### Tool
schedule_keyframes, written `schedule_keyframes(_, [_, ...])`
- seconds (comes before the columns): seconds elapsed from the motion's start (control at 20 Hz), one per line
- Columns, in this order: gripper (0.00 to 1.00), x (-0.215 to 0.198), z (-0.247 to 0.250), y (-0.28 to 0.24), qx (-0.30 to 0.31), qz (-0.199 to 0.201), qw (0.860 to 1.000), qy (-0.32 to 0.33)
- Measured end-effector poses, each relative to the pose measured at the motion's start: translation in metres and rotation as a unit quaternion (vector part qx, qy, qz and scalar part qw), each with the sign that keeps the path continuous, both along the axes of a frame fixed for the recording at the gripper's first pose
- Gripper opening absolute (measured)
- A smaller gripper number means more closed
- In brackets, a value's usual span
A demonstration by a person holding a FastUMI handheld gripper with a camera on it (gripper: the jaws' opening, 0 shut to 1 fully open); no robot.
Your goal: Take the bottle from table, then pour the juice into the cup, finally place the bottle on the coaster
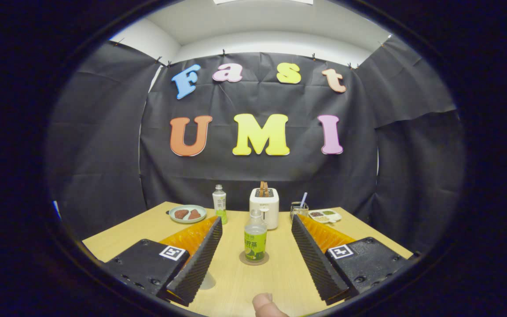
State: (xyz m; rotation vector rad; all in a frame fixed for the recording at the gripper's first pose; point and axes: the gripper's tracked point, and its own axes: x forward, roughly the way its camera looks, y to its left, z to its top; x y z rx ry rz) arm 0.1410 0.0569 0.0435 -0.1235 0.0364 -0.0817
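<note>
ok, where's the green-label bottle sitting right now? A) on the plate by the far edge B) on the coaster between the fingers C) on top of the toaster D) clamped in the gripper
B: the bottle stands upright on the round coaster, in the gap of the open gripper, touching neither finger.

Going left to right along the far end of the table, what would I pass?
Plate with two brown pieces → green-label bottle → white toaster → small glass holder → snack tray. The open gripper flanks a nearer bottle standing on a coaster.
</note>
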Motion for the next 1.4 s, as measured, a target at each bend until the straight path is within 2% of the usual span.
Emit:
schedule_keyframes(0.3, [1.00,-0.095,0.014,0.003,0.015,-0.010,1.000,-0.019])
schedule_keyframes(0.5, [1.00,-0.129,-0.011,-0.010,0.013,-0.028,1.000,0.003])
schedule_keyframes(0.85, [1.00,-0.155,-0.028,-0.022,0.016,-0.002,1.000,0.001])
schedule_keyframes(1.1, [1.00,-0.156,-0.034,-0.049,0.028,-0.025,0.999,-0.009])
schedule_keyframes(1.4, [1.00,-0.147,-0.054,-0.053,0.002,-0.031,0.999,0.021])
